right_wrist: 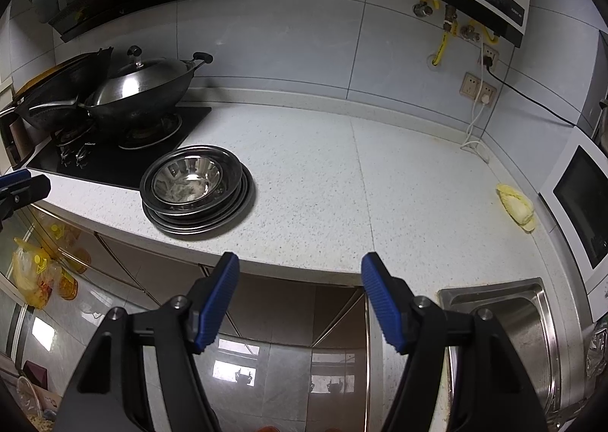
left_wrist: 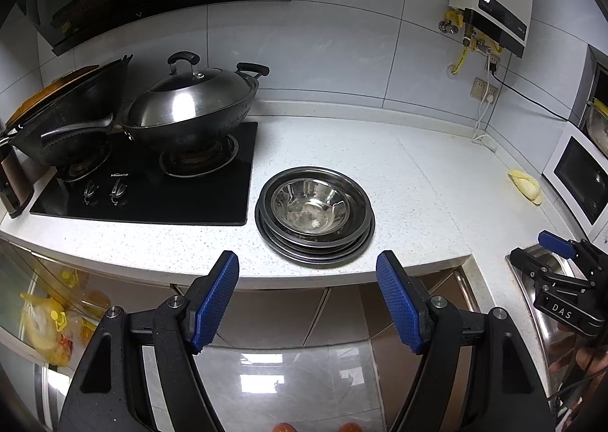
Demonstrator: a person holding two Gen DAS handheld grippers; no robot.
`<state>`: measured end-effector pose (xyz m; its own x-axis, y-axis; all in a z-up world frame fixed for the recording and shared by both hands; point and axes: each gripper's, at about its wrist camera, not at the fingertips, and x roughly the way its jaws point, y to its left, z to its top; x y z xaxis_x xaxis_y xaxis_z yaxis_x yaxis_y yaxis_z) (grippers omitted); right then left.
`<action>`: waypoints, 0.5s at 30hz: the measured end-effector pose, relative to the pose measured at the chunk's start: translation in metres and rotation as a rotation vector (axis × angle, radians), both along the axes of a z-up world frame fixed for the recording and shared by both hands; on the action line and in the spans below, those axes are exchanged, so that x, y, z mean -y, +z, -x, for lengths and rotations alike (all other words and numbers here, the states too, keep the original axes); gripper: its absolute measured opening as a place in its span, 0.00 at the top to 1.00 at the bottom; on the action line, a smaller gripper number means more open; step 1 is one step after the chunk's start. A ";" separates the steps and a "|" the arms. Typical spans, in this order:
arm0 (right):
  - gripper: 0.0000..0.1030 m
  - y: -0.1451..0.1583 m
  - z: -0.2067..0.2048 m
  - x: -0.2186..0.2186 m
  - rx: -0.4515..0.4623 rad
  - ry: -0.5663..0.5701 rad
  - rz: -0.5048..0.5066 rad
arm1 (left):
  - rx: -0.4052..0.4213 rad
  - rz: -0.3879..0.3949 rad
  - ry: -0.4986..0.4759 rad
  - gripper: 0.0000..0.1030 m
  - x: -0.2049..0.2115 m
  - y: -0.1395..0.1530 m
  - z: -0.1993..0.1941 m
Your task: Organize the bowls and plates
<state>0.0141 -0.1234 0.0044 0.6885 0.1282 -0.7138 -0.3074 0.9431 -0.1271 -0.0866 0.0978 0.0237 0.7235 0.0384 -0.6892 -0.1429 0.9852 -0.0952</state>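
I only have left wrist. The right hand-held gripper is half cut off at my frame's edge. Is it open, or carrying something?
Observer: The right hand-held gripper is open with nothing between its jaws, just off the counter's front edge.
Operator: Any dishes in the sink behind it?
Observer: The right wrist view shows bare steel in the sink, no plates or bowls. Its near end is cut off by the frame.
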 end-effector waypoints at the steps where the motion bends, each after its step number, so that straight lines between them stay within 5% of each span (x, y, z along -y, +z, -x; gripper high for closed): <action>1: 0.36 0.000 0.000 0.000 0.000 -0.002 0.000 | 0.000 0.000 0.001 0.33 0.000 0.000 -0.001; 15: 0.36 0.000 -0.002 0.004 -0.002 -0.010 -0.002 | -0.002 -0.006 -0.003 0.33 0.003 0.000 -0.003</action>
<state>0.0164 -0.1269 0.0042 0.6883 0.1225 -0.7150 -0.2981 0.9463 -0.1249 -0.0840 0.0952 0.0233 0.7221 0.0405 -0.6906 -0.1400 0.9862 -0.0886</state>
